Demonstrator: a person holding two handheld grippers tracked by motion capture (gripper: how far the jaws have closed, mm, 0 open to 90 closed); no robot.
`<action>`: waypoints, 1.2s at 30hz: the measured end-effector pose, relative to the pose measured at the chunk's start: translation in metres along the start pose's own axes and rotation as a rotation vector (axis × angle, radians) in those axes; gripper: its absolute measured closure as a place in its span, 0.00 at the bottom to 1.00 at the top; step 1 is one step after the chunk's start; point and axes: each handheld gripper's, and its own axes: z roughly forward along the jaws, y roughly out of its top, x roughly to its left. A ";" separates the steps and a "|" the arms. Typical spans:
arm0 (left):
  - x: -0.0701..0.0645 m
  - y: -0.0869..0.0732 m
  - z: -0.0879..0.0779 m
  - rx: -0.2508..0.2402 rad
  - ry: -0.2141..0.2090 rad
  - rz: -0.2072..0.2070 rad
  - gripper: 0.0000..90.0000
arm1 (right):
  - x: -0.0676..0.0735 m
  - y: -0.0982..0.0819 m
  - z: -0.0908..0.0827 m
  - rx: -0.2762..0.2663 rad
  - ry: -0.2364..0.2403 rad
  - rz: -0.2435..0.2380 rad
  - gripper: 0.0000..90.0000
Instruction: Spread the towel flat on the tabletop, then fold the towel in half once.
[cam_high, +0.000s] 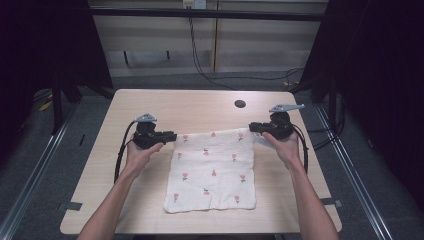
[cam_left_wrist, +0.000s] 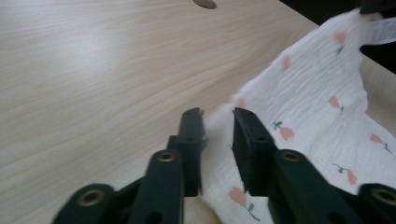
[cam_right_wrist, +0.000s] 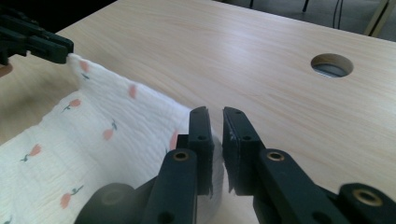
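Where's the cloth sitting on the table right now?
In the high view the cloth lies flat at the table's near centre, its far corners at the left gripper and right gripper.

A pale wood-grain surface with rounded corners carries a white cloth printed with small pink flowers. The cloth lies spread flat toward the near edge. A round hole sits near the far edge.

light wood table with round hole, grey floor, dark curtains, trailing cable
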 end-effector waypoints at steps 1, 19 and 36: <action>0.000 0.000 0.000 0.000 0.011 0.000 0.78 | -0.002 0.001 0.001 -0.002 -0.014 0.006 0.86; -0.016 -0.007 -0.036 0.025 0.002 0.063 0.77 | 0.020 -0.011 -0.014 0.031 0.004 -0.040 0.77; -0.067 -0.047 -0.043 0.179 -0.089 0.192 0.76 | 0.068 -0.055 -0.020 0.159 0.104 -0.147 0.70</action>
